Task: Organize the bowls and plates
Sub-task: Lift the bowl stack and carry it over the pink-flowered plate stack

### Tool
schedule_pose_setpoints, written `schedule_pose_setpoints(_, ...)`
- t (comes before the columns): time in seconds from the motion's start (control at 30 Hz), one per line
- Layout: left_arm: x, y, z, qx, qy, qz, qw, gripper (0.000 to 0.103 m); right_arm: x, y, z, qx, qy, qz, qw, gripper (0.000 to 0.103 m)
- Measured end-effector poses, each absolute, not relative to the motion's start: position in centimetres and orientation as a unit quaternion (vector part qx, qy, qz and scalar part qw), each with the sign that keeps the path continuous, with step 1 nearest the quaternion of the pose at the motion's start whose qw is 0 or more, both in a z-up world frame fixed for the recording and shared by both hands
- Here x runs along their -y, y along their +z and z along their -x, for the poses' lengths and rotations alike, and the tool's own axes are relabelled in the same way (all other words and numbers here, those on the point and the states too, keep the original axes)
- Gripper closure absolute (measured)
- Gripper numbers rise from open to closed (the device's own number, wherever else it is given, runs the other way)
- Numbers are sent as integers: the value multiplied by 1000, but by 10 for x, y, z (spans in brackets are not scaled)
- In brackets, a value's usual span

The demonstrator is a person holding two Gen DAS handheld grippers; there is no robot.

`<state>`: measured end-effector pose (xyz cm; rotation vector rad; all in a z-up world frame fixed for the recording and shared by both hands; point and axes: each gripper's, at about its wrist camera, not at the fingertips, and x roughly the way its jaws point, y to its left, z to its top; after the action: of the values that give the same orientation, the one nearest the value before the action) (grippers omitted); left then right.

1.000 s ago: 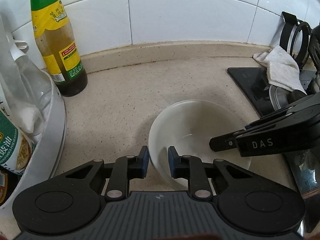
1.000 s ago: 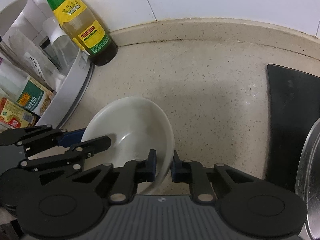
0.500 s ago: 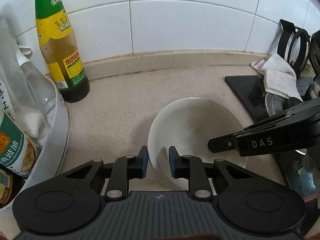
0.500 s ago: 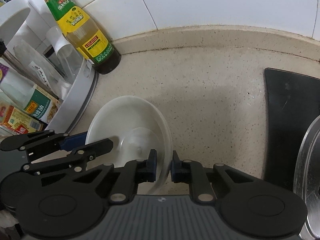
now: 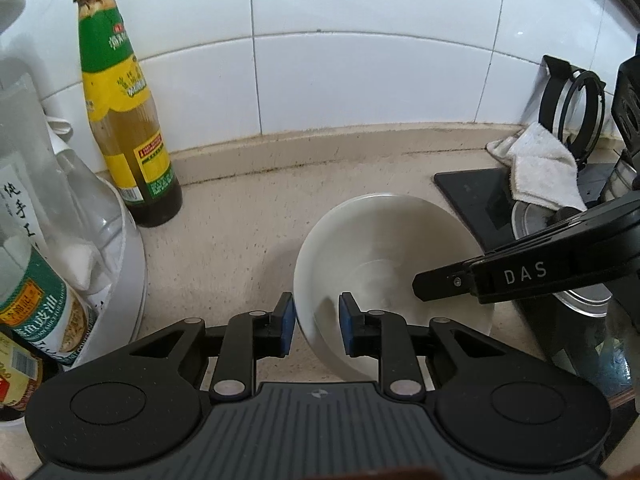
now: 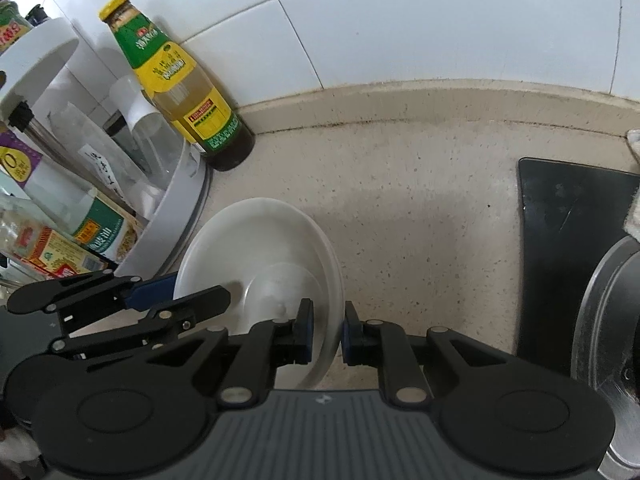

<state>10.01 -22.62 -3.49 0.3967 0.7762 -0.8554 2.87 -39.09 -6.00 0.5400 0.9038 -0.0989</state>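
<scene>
While both grippers are straddling the white bowl [image 5: 394,264], the right gripper [image 6: 325,334] is pinching its rim and the left gripper [image 5: 317,330] is easing open, its own body hiding the bowl's near edge.

Both views are wrist fisheyes looking steeply down and forward along their own fingers at close range, toward the tiled wall [image 5: 360,80]. The left wrist view stands left of the white bowl [image 5: 392,264]; the right wrist view stands at its right rim. Both share the bowl, the speckled countertop [image 6: 420,200], the green-labelled bottle [image 6: 180,84], the black cooktop [image 6: 572,240], and each other's gripper.
</scene>
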Motion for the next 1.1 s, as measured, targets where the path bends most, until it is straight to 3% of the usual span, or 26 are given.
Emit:
schedule_pose_setpoints(0.67,181,-5,-32,-322,-450,-204,808,65,340,-31,49,-419,-65,-271,864,87)
schedule_pose_setpoints(1.1,155,-20,9,-349,-429,-205,807,64,313,-49,85,-458,-31,-280,843,86)
